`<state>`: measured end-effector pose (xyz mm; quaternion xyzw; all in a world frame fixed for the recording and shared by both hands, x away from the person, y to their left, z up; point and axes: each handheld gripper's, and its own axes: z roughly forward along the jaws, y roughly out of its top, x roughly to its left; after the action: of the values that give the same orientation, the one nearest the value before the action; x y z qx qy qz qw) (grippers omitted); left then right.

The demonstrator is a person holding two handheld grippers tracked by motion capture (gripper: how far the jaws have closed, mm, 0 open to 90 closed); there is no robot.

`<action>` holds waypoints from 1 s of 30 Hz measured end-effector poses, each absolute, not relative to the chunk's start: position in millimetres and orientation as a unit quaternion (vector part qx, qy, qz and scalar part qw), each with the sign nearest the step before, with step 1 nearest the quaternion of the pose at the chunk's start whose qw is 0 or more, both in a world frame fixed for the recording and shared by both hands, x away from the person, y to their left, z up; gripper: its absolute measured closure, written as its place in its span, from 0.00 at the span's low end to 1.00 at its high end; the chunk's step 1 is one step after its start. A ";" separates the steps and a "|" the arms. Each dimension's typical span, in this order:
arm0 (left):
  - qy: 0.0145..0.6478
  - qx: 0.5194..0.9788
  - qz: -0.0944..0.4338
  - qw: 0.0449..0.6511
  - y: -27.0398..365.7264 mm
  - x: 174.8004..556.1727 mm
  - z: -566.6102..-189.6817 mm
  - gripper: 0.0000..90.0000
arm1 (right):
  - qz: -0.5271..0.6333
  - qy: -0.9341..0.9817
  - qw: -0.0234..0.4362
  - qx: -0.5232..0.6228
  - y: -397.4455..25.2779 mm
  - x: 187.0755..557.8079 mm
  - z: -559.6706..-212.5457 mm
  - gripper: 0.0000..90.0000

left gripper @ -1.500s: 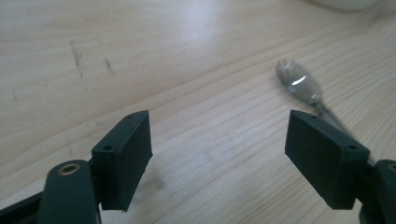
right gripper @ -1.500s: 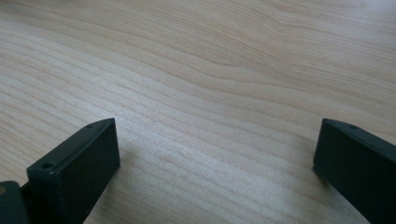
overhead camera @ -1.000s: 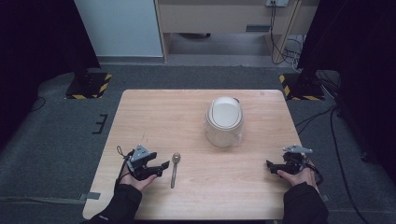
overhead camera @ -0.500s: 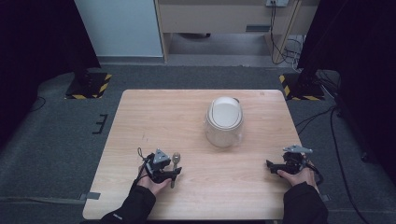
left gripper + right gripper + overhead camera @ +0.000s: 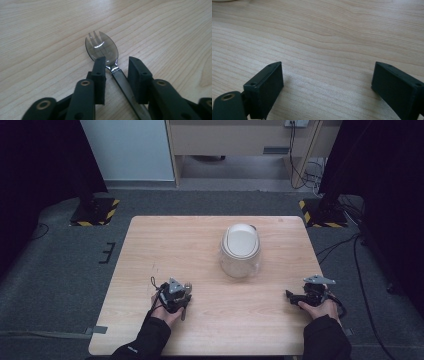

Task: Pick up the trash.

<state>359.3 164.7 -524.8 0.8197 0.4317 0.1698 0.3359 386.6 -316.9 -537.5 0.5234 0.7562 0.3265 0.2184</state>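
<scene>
Left gripper view: the left gripper (image 5: pixel 116 72) is set narrowly astride the neck of a smoky translucent plastic spork (image 5: pixel 101 47), not yet clamped.
Spork: lying flat on the pale wooden table (image 5: pixel 37 30), near edge.
Right gripper (image 5: pixel 327 82): spread wide, holding nothing.
Risk: the thin handle could be pushed aside by an off-centre closing.

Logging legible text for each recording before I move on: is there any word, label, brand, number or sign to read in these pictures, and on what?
None can be read.
The clear plastic jar with a white lid: no visible label.
The dark translucent plastic spork: no marking.
The light wooden table: bare grain.
A small pale mark on the person's left sleeve: too small to read.
</scene>
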 end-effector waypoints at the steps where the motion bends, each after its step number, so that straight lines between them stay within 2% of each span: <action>1: 0.433 0.819 0.171 0.335 165.1 359.7 -524.7 0.80 | 0.327 0.758 0.218 0.521 -316.9 386.5 -537.1 0.16; 2: 0.434 0.819 0.171 0.335 165.5 360.1 -524.7 0.84 | 0.328 0.758 0.218 0.520 -316.5 386.3 -536.4 0.19; 5: 0.437 0.817 0.168 0.336 167.9 361.3 -524.4 0.88 | 0.329 0.762 0.216 0.514 -315.7 386.3 -534.7 0.25; 14: 0.445 0.817 0.152 0.334 172.6 361.7 -519.9 0.88 | 0.335 0.768 0.203 0.507 -312.9 386.6 -531.9 0.24; 23: 0.442 0.795 0.149 0.387 180.6 355.5 -497.9 0.88 | 0.364 0.754 0.209 0.505 -312.5 385.4 -522.1 0.23; 30: 0.445 0.771 0.157 0.428 204.0 345.2 -474.7 0.88 | 0.396 0.735 0.222 0.504 -312.3 384.6 -510.2 0.23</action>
<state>345.2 204.0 -474.7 0.7708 0.4447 0.1568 0.4285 384.6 -312.3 -510.2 0.5041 0.7350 0.3955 0.2217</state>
